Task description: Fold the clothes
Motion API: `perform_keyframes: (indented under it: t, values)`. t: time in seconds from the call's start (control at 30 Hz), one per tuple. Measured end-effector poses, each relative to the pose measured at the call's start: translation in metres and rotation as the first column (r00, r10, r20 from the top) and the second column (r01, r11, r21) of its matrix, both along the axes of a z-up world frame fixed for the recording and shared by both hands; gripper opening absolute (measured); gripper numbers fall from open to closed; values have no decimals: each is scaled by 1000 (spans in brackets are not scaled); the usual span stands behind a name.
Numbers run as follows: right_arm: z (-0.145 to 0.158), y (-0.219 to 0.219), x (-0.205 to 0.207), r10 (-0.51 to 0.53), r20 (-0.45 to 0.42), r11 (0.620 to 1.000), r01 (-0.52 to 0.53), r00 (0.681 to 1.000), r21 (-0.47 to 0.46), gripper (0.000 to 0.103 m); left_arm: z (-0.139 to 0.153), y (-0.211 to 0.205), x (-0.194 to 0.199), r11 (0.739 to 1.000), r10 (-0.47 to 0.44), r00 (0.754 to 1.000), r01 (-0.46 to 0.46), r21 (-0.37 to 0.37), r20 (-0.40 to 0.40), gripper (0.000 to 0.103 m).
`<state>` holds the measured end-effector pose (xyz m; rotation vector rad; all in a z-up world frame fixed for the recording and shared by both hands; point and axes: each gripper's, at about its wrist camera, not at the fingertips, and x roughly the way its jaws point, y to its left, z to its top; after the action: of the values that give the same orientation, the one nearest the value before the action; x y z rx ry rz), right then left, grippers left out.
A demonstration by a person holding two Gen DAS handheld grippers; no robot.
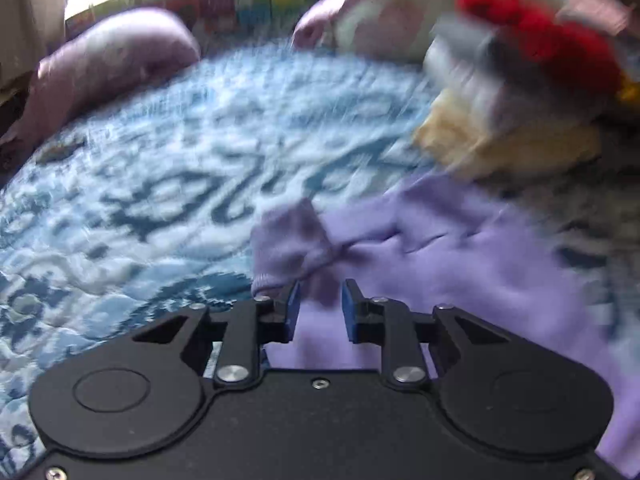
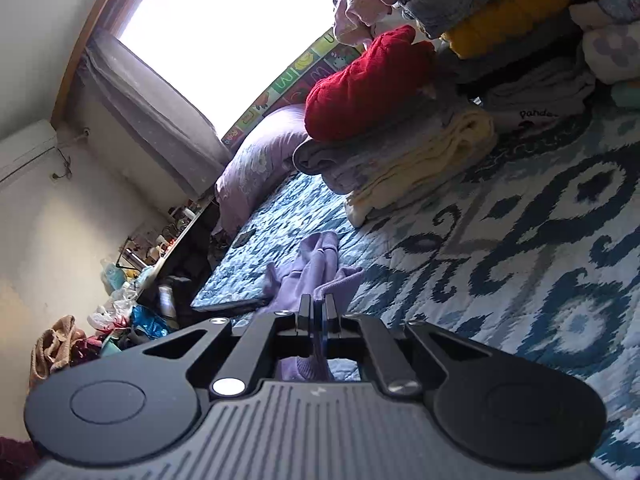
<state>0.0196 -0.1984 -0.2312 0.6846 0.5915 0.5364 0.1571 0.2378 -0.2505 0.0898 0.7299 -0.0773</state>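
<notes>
The lavender garment (image 2: 316, 264) is lying rumpled on the bed's blue patterned quilt (image 2: 520, 240), near its edge and short of the folded stack (image 2: 400, 152). The right hand-held gripper (image 2: 318, 316) is pinching a fold of it; the left hand-held gripper (image 1: 319, 308) is hovering parted above the cloth beside a cuff (image 1: 288, 248). A thin pinch is risking a slip, dragging fabric off toward the cluttered floor (image 2: 100, 332) under the window (image 2: 224, 28).
</notes>
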Motion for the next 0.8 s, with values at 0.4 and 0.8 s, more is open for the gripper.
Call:
perform_keyframes:
  t: [0.4, 0.8]
  values:
    - [10, 2, -10, -29, 16, 1000, 29, 999, 3, 6, -37, -49, -156, 992, -90, 994, 84, -99, -66, 21]
    - [17, 4, -2, -107, -73, 994, 109, 992, 25, 6, 46, -44, -286, 999, -12, 988, 4, 47, 156, 24]
